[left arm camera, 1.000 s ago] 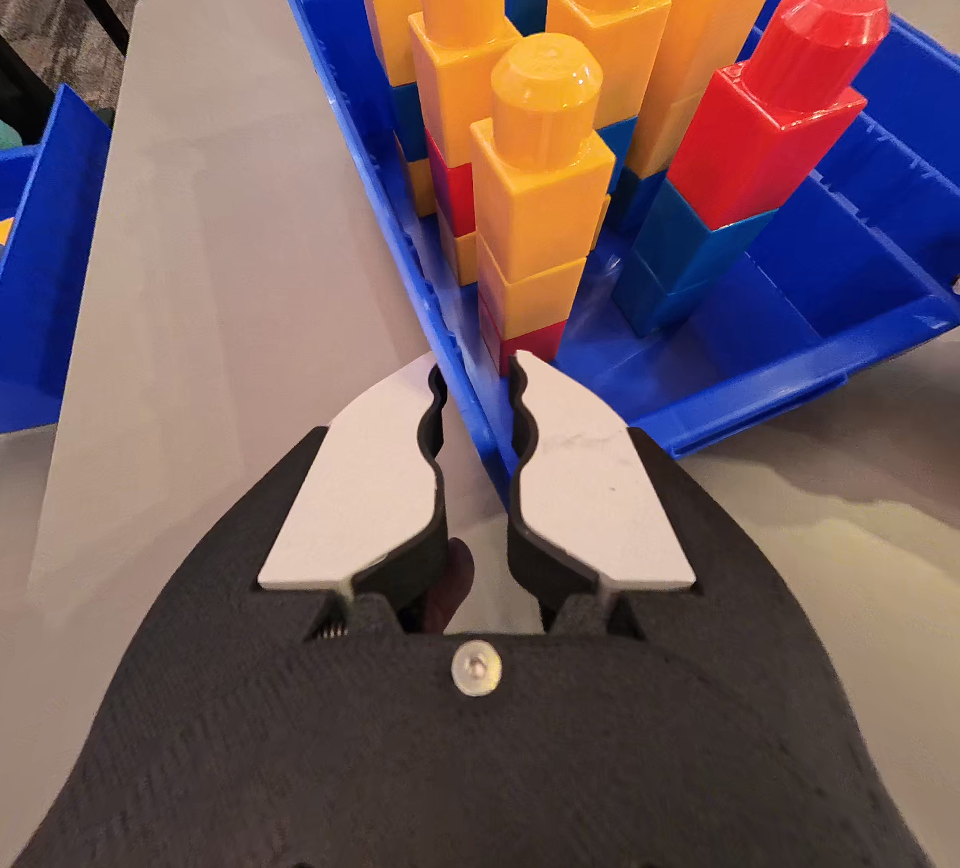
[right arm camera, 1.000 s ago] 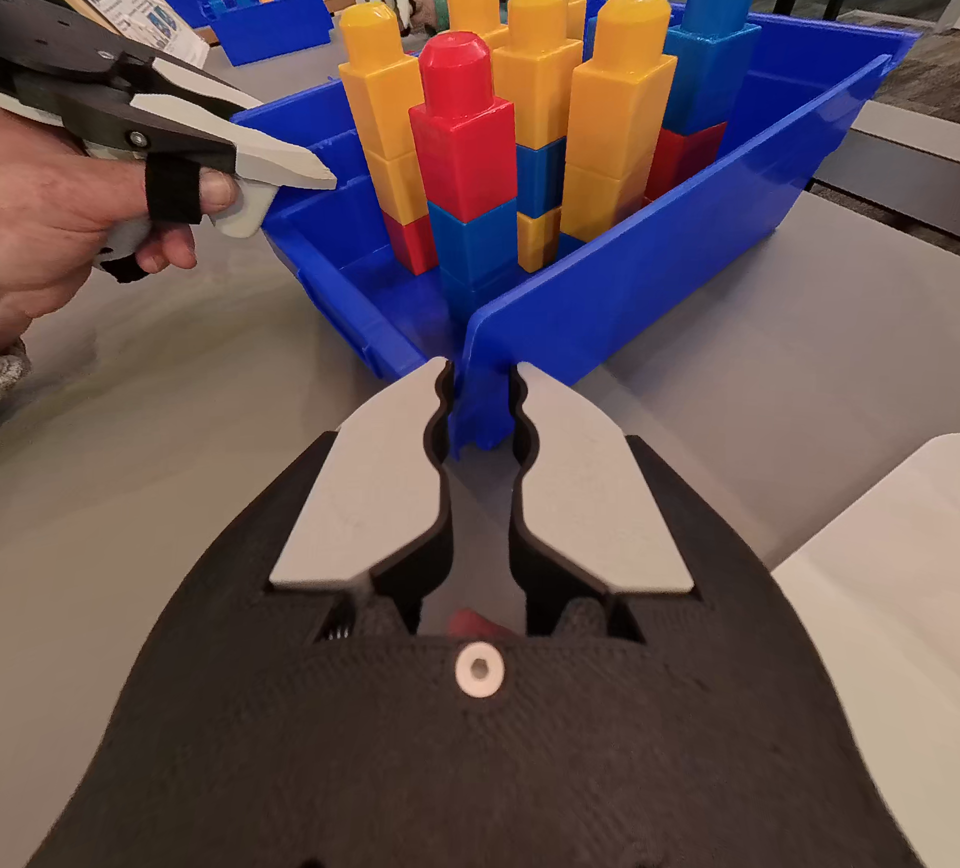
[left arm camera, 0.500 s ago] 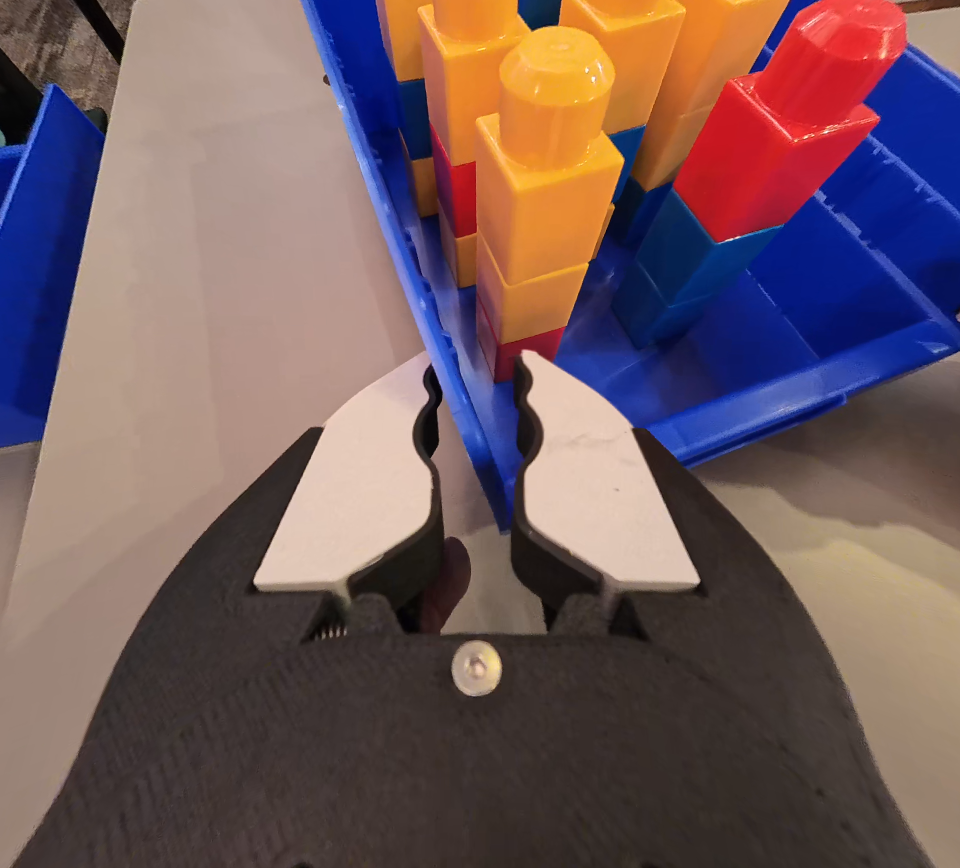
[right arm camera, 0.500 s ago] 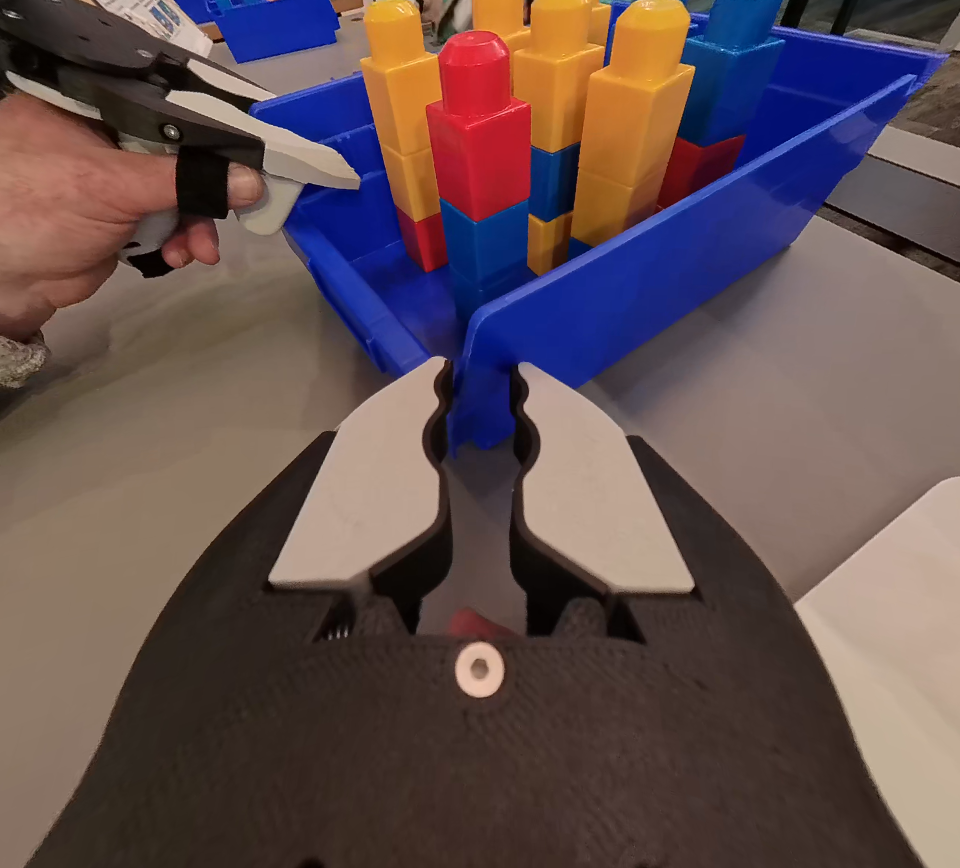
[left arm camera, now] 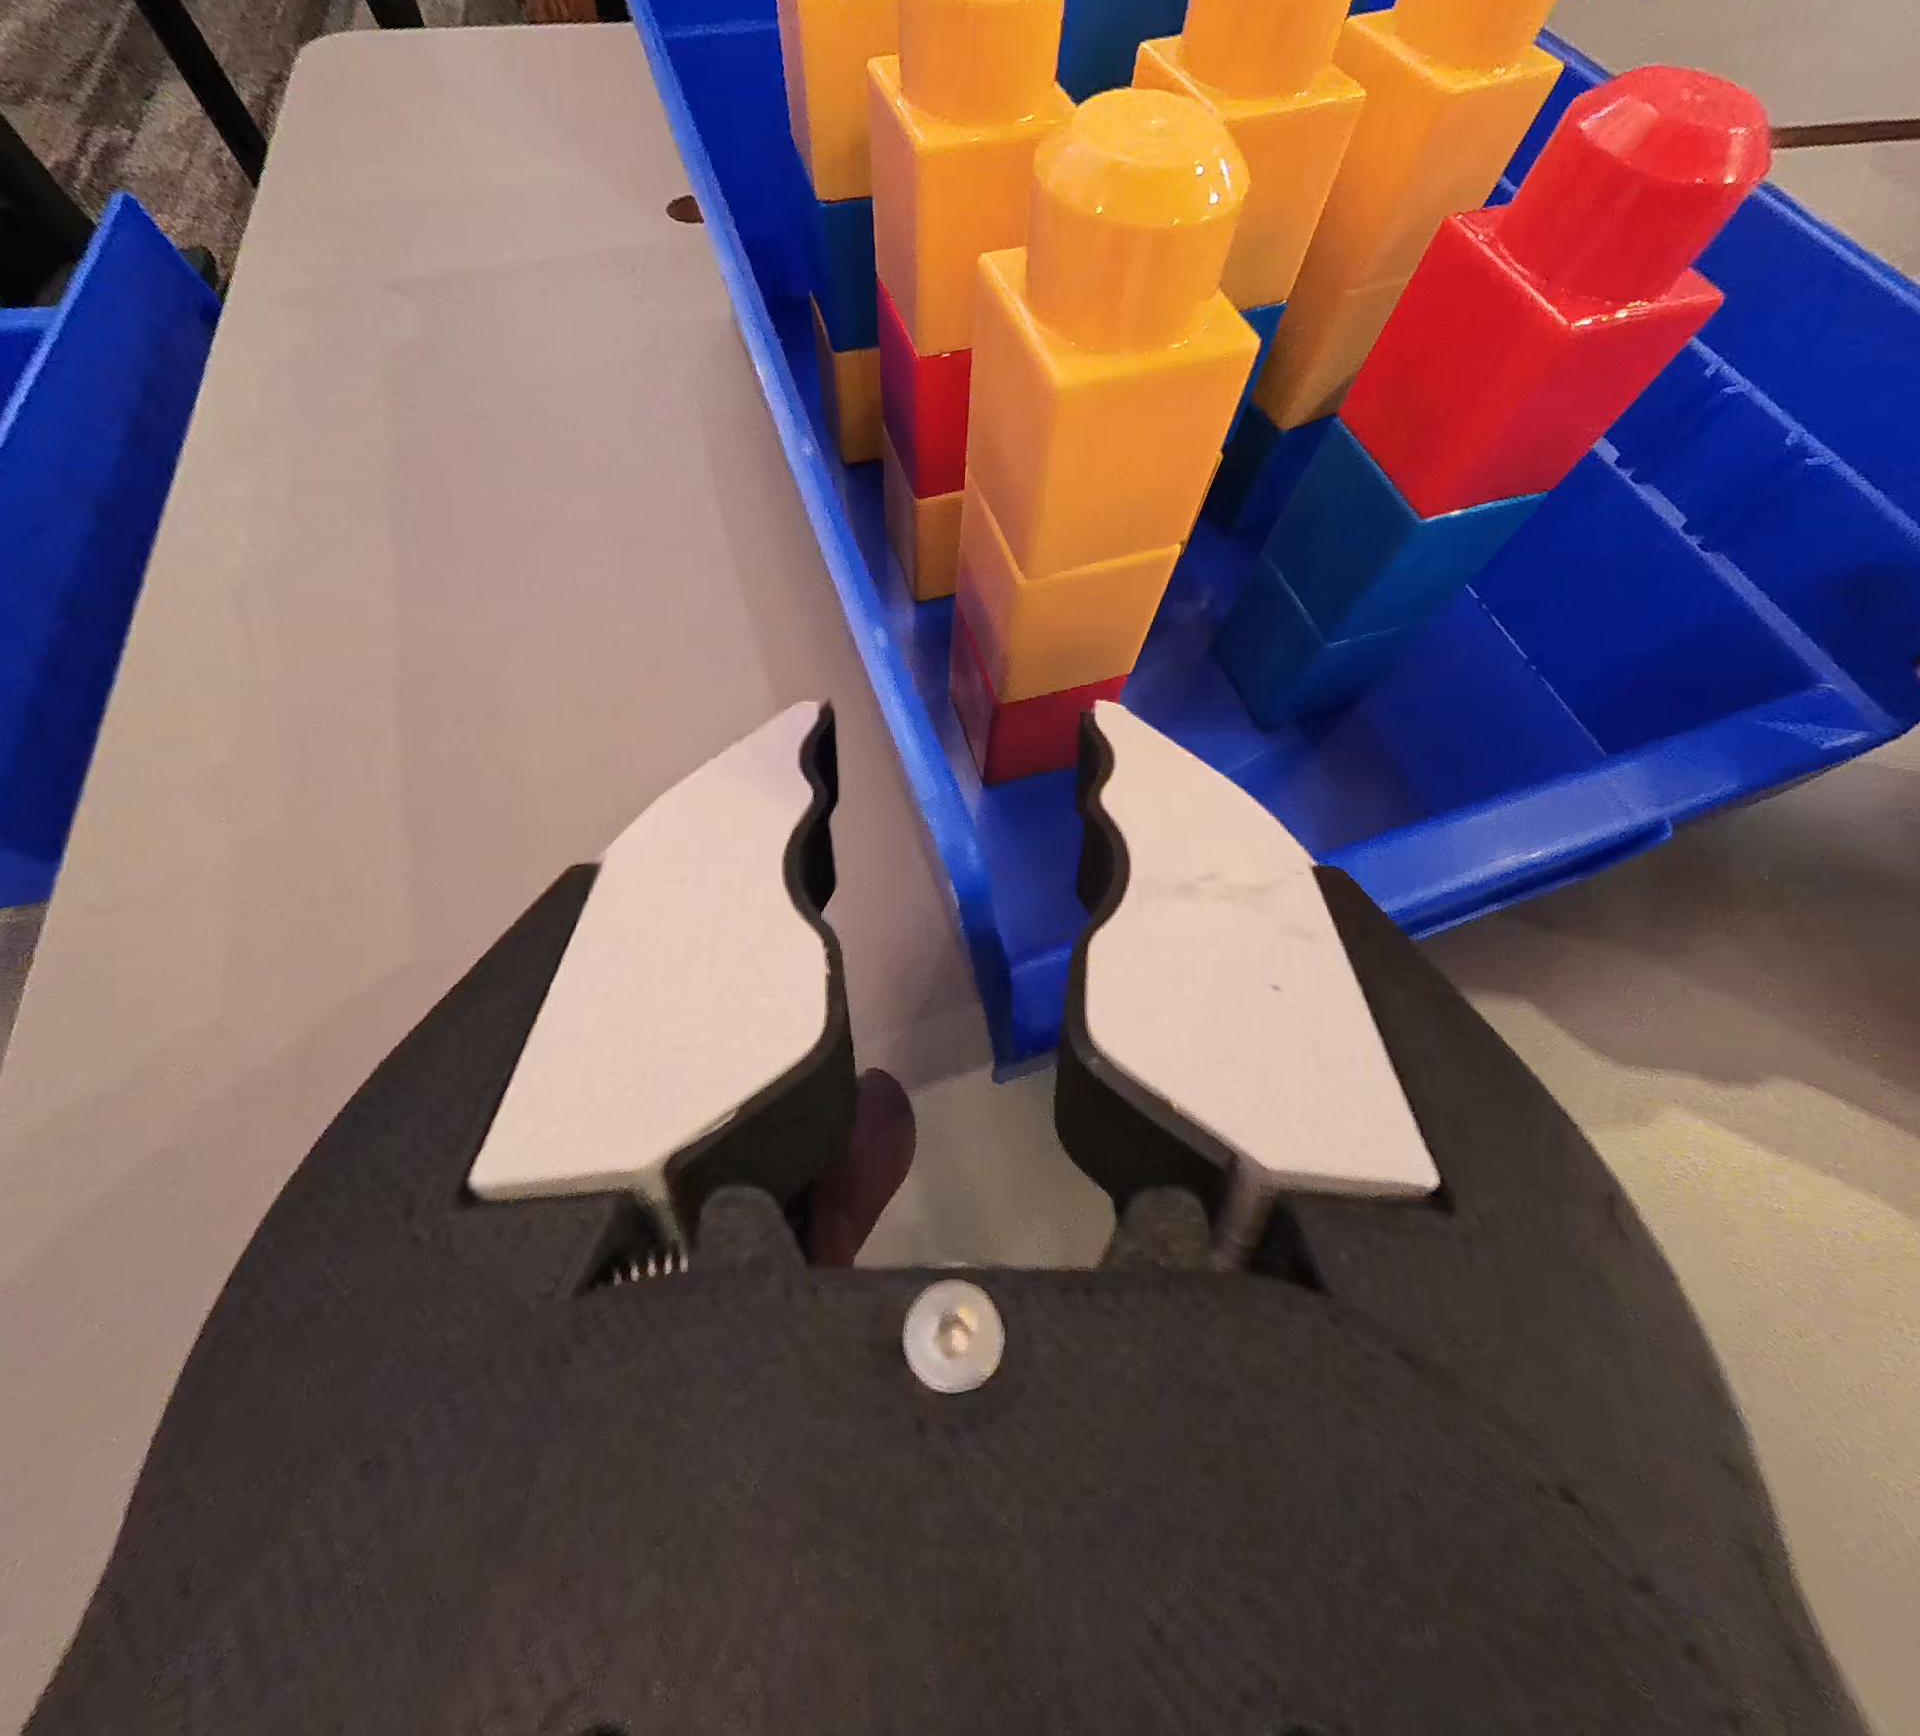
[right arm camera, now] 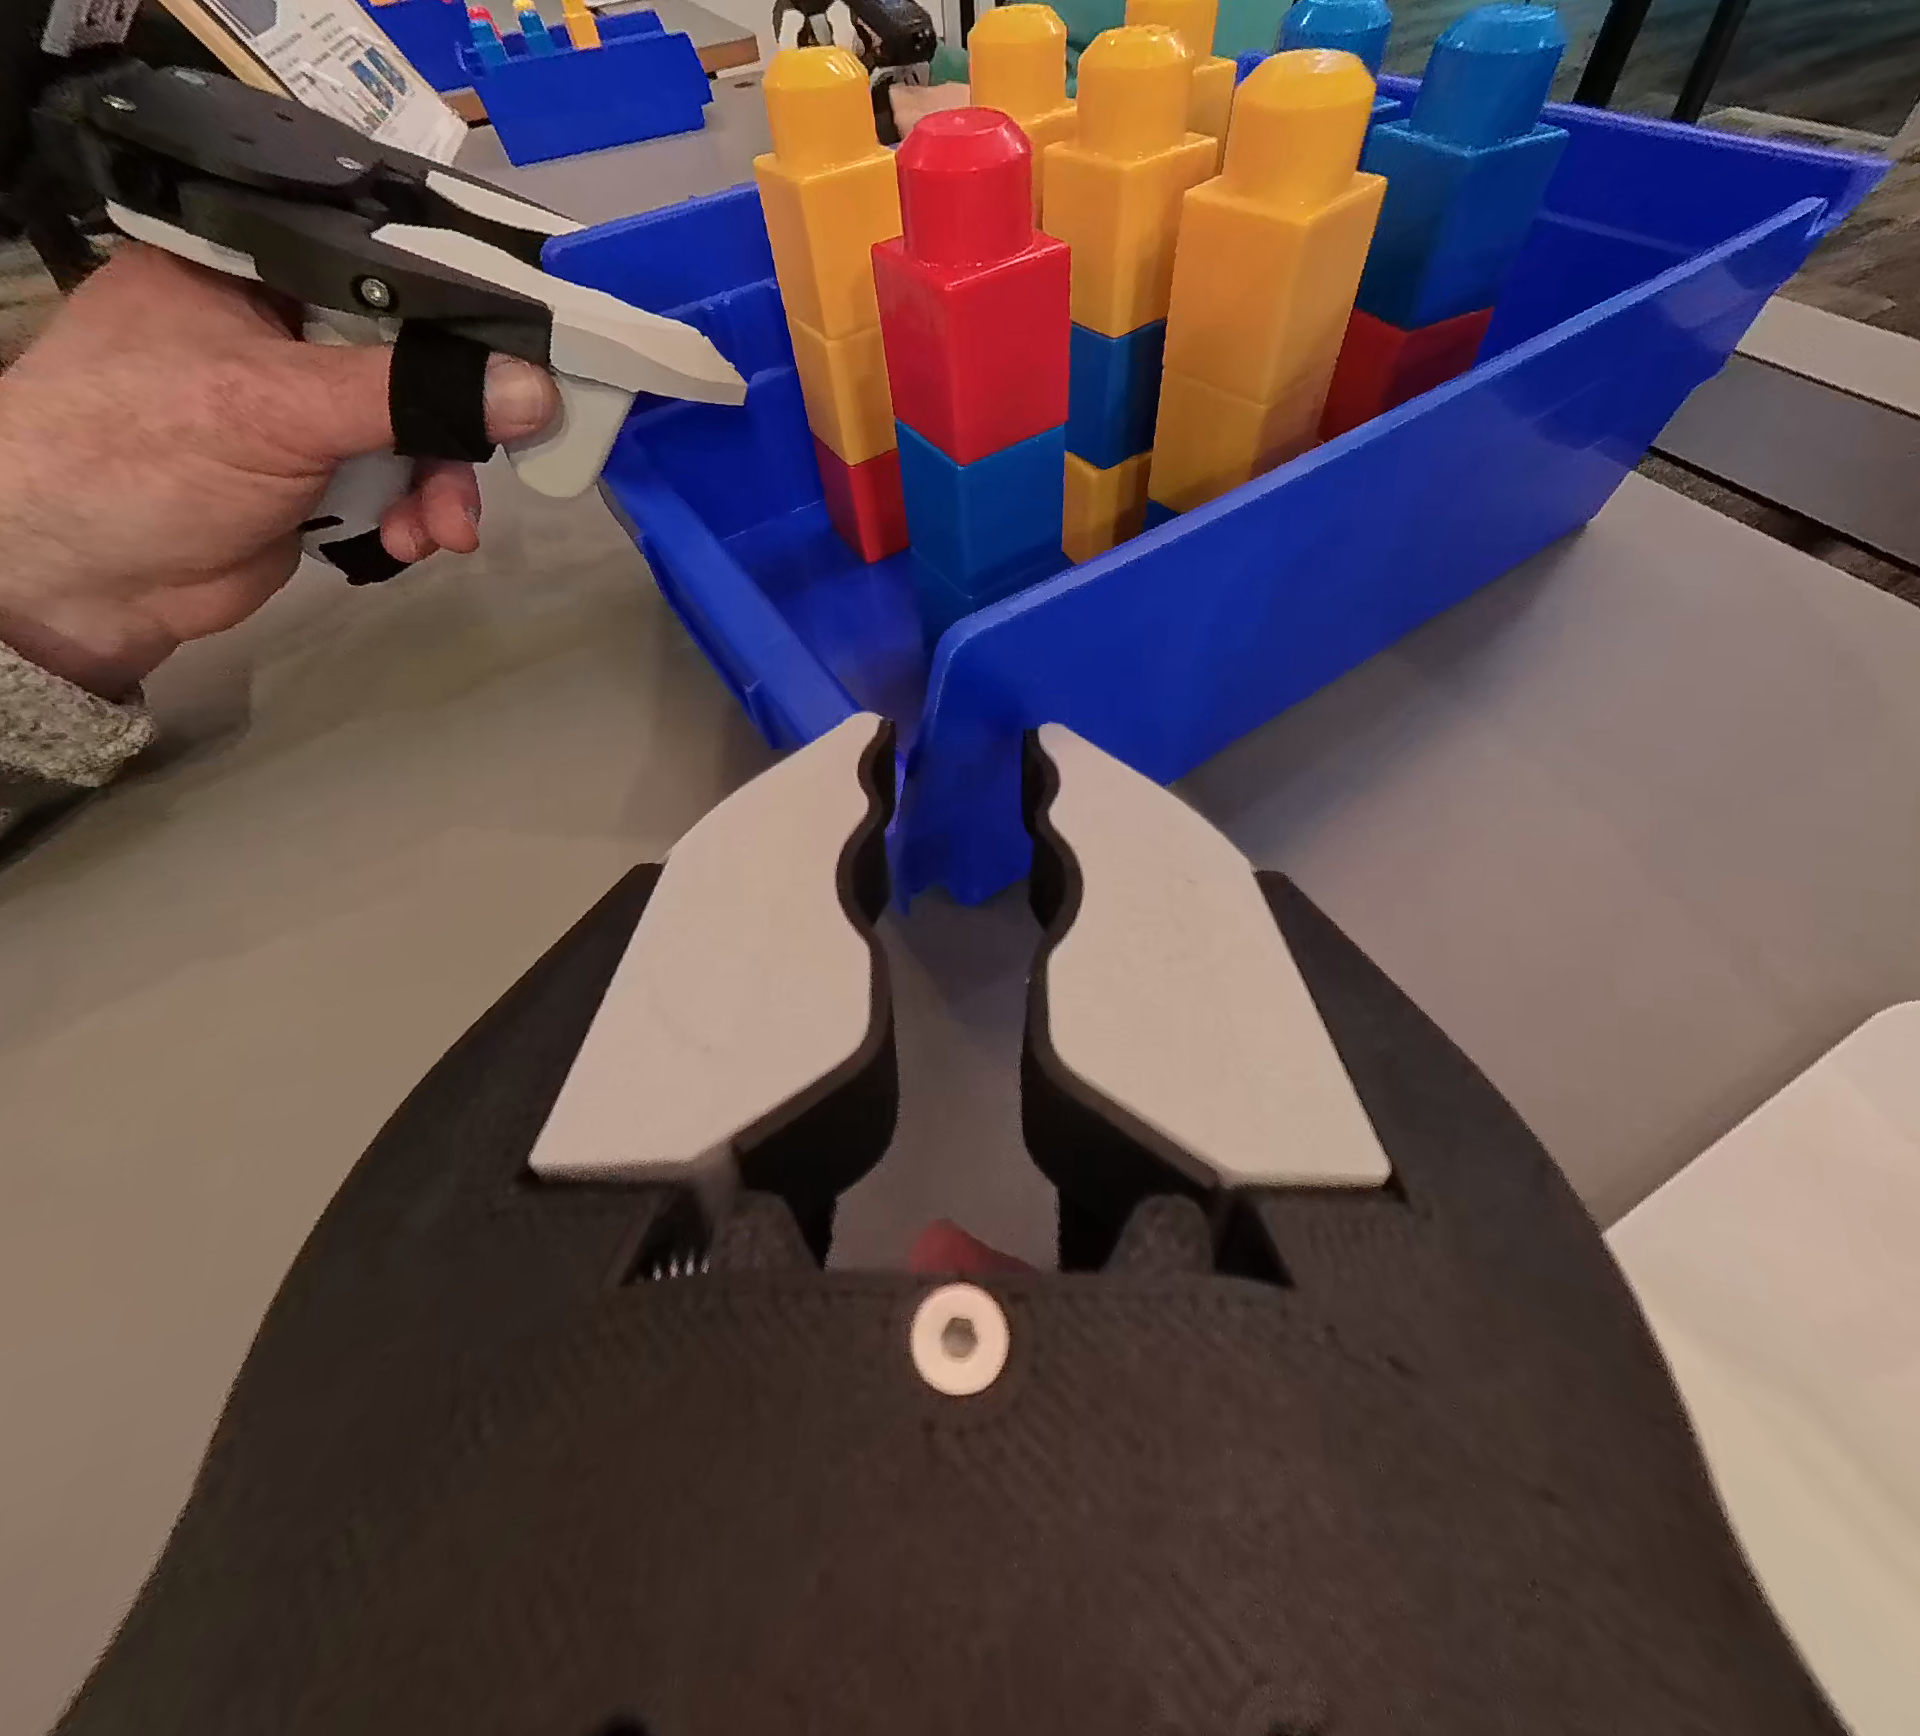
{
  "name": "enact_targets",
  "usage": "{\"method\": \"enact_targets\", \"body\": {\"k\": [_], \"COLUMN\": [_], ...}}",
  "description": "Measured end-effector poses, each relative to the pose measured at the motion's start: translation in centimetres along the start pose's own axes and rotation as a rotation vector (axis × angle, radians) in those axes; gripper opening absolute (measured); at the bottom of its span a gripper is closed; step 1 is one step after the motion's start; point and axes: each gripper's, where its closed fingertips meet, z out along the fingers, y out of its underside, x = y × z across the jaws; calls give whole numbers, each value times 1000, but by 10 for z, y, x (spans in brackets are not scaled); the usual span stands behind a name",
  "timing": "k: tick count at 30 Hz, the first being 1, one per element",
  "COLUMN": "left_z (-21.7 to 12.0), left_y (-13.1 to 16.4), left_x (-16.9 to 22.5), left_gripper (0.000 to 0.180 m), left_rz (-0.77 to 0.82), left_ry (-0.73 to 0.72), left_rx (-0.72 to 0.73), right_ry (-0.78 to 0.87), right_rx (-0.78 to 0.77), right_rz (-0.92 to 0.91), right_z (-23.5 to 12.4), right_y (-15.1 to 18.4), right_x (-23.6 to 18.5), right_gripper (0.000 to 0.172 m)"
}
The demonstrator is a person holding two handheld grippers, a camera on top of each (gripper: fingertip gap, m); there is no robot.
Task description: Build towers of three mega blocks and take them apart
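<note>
The mega blocks stand as three-high towers inside a blue bin (left arm camera: 1621,813) of smooth, glossy moulded plastic with thin walls and ribbed slots along its inner sides. Each block is a square-sided hollow brick topped by one rounded, faceted stud. Nearest the left gripper stands a tower (left arm camera: 1091,460) of two yellow blocks on a red base; beside it a tower (right arm camera: 977,398) has a red block over two blue ones. Behind them are more towers capped yellow, and two capped blue (right arm camera: 1465,200) at the far end. The bin rests on a smooth, matte grey bench (left arm camera: 436,543).

The left gripper (left arm camera: 956,751) has flat pale-grey fingers (left arm camera: 707,959) with wavy black rubber pads set in a rough black printed body. Its fingers are spread wide, straddling the bin's near wall from above; neither pad presses anything. In the right wrist view it hangs over the bin's low front rim, worked by a hand (right arm camera: 156,460).

The right gripper (right arm camera: 961,813) has the same build. Its fingers stand narrow, closed on the blue corner (right arm camera: 961,813) of the bin's tall side wall, both pads against the plastic.

A second blue bin (left arm camera: 73,564) sits at the left edge of the bench.
</note>
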Motion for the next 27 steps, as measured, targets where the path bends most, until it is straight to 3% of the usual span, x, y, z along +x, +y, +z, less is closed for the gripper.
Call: {"method": "enact_targets", "body": {"k": [6, 16, 27], "left_z": [-17, -59, -71], "left_y": [-13, -18, -20], "left_x": [-9, -11, 42], "left_gripper": [71, 72, 63], "left_rz": [0, 45, 166], "left_ry": [-53, -114, -70], "left_rx": [107, 200, 203], "right_ry": [-14, -6, 18], "right_rx": [12, 16, 1], "right_rz": [11, -16, -51], "right_z": [-2, -14, -54], "right_y": [-1, 2, 16], "right_x": [0, 5, 25], "right_gripper": [25, 29, 29]}}
